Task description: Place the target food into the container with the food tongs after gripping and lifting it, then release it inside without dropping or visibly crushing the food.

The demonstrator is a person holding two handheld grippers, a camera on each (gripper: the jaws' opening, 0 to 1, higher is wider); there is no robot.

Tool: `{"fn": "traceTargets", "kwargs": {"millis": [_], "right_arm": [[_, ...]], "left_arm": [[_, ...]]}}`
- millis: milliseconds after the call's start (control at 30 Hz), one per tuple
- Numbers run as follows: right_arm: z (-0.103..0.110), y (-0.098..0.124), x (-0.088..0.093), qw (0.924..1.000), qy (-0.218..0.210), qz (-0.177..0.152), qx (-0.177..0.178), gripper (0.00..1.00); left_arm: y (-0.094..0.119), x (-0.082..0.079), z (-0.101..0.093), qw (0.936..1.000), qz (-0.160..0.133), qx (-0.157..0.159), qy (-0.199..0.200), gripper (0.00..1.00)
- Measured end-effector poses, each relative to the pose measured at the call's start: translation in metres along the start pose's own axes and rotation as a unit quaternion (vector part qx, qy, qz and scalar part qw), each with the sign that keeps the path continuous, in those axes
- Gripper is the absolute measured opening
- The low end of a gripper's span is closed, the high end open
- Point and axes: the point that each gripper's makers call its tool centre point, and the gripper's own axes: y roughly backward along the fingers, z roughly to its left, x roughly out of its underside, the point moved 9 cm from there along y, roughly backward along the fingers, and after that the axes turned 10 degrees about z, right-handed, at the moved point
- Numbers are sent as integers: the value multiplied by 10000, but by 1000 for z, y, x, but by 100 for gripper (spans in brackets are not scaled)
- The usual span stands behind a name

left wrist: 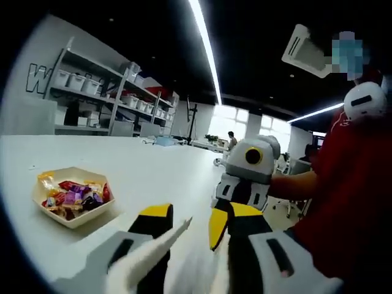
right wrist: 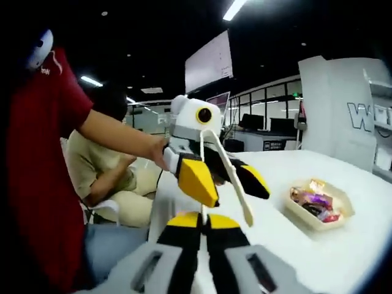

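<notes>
**Left gripper view.** The left gripper (left wrist: 193,223) rises from the lower edge, its black, yellow-tipped jaws spread. A white arm of the tongs (left wrist: 160,248) lies between them, close to the jaw on the left. Whether the jaws press on it cannot be told. The right gripper (left wrist: 228,214) enters from the right, held by a person in a red shirt (left wrist: 355,196).

On the white table (left wrist: 159,171), to the left of the jaws and well apart from them, sits a cream tray (left wrist: 72,222). It is heaped with wrapped sweets (left wrist: 75,195) in red, purple and gold foil. No print on the wrappers can be read. Behind the tray stand metal shelves (left wrist: 101,92) carrying white bins. On the wall beside them is a large outlined letter "W" (left wrist: 35,76), with the rest cut off. A light strip (left wrist: 205,43) runs along the dark ceiling.

**Right gripper view.** The right gripper (right wrist: 203,222) has its yellow tips pressed together on the lower end of one tongs arm. The other arm slants free toward the lower right. The left gripper faces the camera with its jaws wide apart around the tongs. It stands between the camera and the far part of the room.

The tray lies on the table to the right, clear of both tools. A seated person in a beige top (right wrist: 98,165) is behind the red sleeve. A white pillar (right wrist: 343,104) bears "W" and part of a further letter. A blank screen (right wrist: 208,61) hangs overhead.
</notes>
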Motion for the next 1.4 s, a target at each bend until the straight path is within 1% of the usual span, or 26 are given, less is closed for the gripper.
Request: {"fn": "traceTargets", "kwargs": {"millis": [167,233,300,367,433,600,700,733,800,900,1000,1067,1133,1233,1367,1400], "right_arm": [[-1,-1,1,9999,40,97,-22,0],[-1,0,3,9997,102,208,-21,0],[-1,1,3,9996,69,252,-75,0],[-2,1,5,9995,83,297,-63,0],[-4,2,7,9993,75,368,-46,0],[-8,0,13,9983,149,566,56,0],[-11,-3,18,9970,162,753,121,0],[-12,-3,20,9963,180,819,172,0],[-12,-5,24,9957,156,905,151,0],[-13,-5,27,9950,125,982,161,0],[-15,-6,29,9946,64,1013,199,0],[-17,-6,33,9937,53,1089,247,0],[-19,-5,38,9931,18,1141,274,0],[-20,-5,46,9920,-22,1223,306,0],[-22,-4,51,9912,-110,1268,363,0],[-23,-4,52,9909,-143,1290,354,0]], "left_arm": [[1,3,2,9999,63,-53,-99,37],[3,5,3,9998,111,-80,-135,38],[4,6,3,9997,138,-106,-162,39],[7,8,4,9996,160,-141,-210,39],[10,10,5,9992,206,-227,-261,39],[18,20,12,9985,275,-412,-219,39],[21,28,16,9976,410,-542,-143,39],[22,30,16,9970,460,-595,-189,39],[23,33,16,9963,536,-612,-290,38],[25,37,19,9951,661,-672,-292,38],[26,40,21,9936,743,-754,-387,38],[27,43,24,9924,831,-803,-412,38],[29,50,26,9890,1044,-906,-524,35],[31,60,28,9871,1151,-977,-532,31],[32,64,29,9863,1175,-1035,-521,29],[33,66,30,9852,1246,-1050,-539,28]]}}
